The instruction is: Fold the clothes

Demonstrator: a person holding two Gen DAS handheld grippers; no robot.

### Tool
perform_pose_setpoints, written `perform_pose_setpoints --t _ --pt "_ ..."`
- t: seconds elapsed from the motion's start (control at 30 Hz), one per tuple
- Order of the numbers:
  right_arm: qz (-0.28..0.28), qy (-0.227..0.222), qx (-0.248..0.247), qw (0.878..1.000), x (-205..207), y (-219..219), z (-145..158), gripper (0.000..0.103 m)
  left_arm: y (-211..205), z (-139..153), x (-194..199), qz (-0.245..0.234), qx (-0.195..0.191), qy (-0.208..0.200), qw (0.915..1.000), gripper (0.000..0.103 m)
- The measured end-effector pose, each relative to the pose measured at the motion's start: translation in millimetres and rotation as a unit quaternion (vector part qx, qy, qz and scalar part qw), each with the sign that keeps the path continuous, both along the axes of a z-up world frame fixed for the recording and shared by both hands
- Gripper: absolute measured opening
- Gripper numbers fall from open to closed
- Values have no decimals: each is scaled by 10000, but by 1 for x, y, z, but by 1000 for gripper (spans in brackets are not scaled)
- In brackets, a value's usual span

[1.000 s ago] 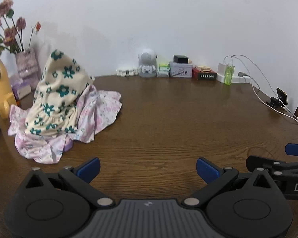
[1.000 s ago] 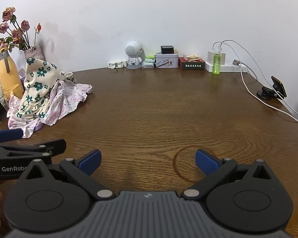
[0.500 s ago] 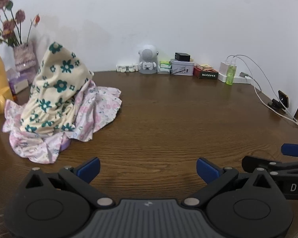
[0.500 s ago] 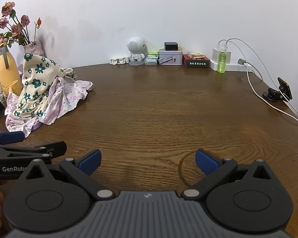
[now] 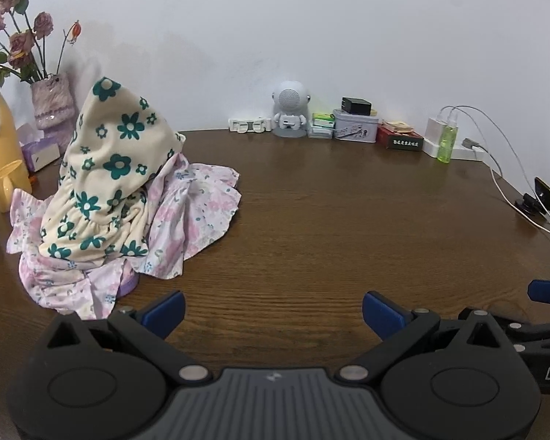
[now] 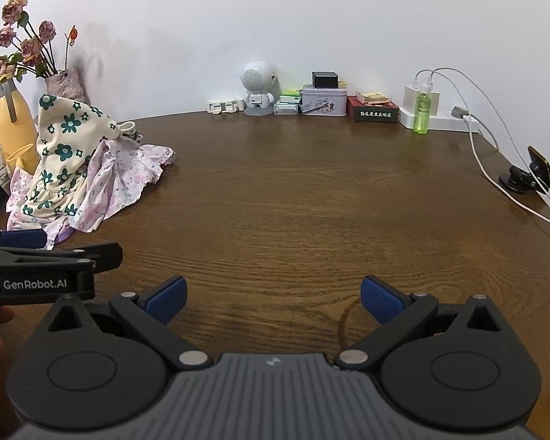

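Note:
A heap of clothes lies at the left of the brown wooden table (image 5: 330,220). On top is a cream garment with green flowers (image 5: 106,179) (image 6: 64,161), draped up into a peak over something hidden. Under it spreads a pink floral garment (image 5: 187,220) (image 6: 124,179). My left gripper (image 5: 273,310) is open and empty, low over the table, just right of the heap's front edge. My right gripper (image 6: 271,299) is also open and empty, over bare wood further right. Each gripper shows at the edge of the other's view.
Along the back wall stand a small white robot figure (image 5: 290,110), tins and boxes (image 5: 355,128), a green bottle (image 5: 446,139) and a charger with cables (image 5: 495,168). A phone holder (image 6: 528,176) sits at the right edge. A yellow jug (image 6: 9,124) and a flower vase (image 5: 51,104) stand at the left.
Both grippers have drifted forward a little and the left one turned slightly to the right. The clothes lie as before. Both grippers stay open.

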State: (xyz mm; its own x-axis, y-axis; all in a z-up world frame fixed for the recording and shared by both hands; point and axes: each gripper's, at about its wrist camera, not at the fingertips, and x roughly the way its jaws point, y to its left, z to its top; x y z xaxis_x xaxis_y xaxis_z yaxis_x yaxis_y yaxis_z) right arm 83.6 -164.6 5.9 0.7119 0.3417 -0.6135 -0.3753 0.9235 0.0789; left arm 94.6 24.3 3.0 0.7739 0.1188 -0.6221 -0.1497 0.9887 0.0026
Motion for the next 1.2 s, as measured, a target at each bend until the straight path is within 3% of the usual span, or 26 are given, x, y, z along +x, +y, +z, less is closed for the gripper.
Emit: perform_pose_setpoints --t 0.3,0.57,1.0,1.2 --pt "101 -7 -10 9999 25 7 2 103 -1 -11 25 86 -78 135 9998 103" --pt "156 -44 -63 9998 50 11 6 103 8 -3 52 186 -1 39 9998 103" --pt "437 -86 -143 9989 86 37 11 103 57 9 81 682 -57 40 9977 103" --pt "912 -166 -199 9955 108 66 19 103 97 17 89 1205 17 -127 9926 103"
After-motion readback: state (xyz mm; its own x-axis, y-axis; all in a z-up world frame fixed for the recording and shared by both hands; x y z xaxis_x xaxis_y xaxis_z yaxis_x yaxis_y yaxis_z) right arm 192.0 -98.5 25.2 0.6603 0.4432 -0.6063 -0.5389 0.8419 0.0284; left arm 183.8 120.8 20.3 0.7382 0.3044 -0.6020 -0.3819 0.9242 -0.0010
